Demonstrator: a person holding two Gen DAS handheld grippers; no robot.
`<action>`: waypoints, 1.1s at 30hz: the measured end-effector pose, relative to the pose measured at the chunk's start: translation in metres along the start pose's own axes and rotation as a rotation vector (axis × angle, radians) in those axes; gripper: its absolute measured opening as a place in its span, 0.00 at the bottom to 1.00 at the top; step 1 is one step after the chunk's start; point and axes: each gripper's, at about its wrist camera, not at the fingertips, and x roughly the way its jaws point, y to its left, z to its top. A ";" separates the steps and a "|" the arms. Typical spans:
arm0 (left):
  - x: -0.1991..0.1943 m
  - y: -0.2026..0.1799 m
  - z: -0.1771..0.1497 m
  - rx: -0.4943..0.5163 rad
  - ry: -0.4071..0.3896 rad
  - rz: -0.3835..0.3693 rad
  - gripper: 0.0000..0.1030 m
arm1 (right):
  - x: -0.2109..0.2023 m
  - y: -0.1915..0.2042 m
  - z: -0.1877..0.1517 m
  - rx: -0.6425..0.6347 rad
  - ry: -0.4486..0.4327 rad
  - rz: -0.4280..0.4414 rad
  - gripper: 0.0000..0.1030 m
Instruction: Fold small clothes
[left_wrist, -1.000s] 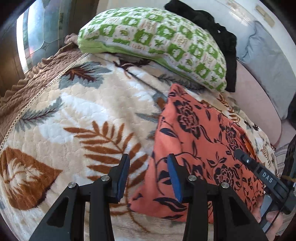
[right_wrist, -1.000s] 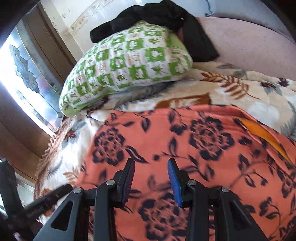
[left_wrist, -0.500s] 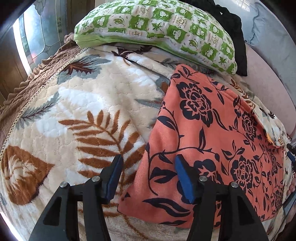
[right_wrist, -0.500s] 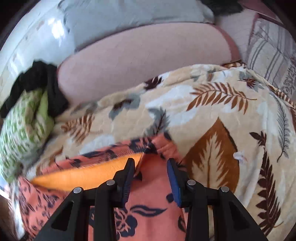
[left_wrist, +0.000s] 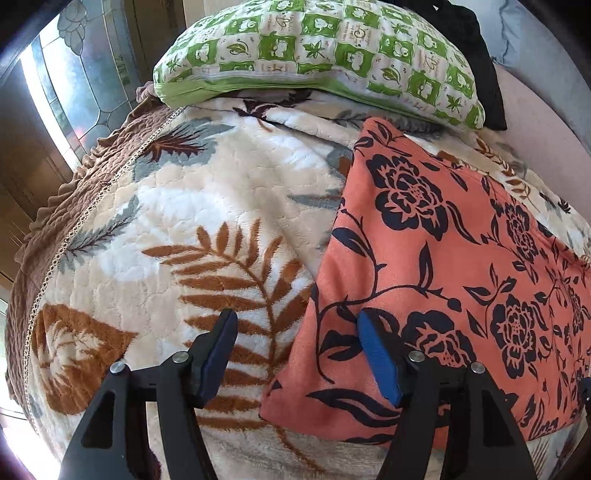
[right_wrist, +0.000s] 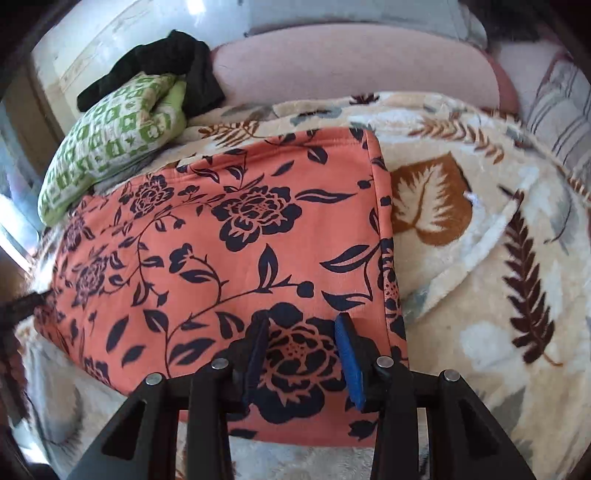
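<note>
**A:** Left wrist view: what is the left gripper (left_wrist: 295, 354) doing?

**B:** Its fingers are spreading apart, and they pinch nothing. One finger is over the leafy blanket (left_wrist: 192, 229). The other is over the near left corner of the orange flowered cloth (left_wrist: 436, 258). I think it stands like that so it can grab that edge next.

**A:** Where is the cloth?

**B:** It lies flat on the blanket on the bed. The green checked pillow (left_wrist: 325, 48) is just past its far end, with a black garment (right_wrist: 162, 62) piled behind it.

**A:** And the right gripper (right_wrist: 301, 354)?

**B:** Its fingers are partly apart over the near right corner, above a big dark flower. They hold nothing that I can see. Maybe each hand takes one near corner, so the cloth folds evenly.

**A:** Which way does the cloth point?

**B:** It looks like a long rectangle. Its long side seems to run across the bed from left to right, though the round lens bends things. One short edge sits by the brown leaf (right_wrist: 428, 203).
</note>
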 end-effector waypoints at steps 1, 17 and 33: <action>-0.005 0.002 -0.001 -0.005 -0.012 -0.002 0.67 | -0.005 0.003 -0.001 -0.005 0.007 -0.008 0.40; -0.003 0.007 -0.006 -0.042 0.026 -0.026 0.68 | 0.073 0.075 0.096 -0.001 0.135 0.138 0.42; -0.013 0.028 0.004 -0.075 -0.015 -0.020 0.79 | 0.058 0.097 0.105 0.046 0.045 0.226 0.43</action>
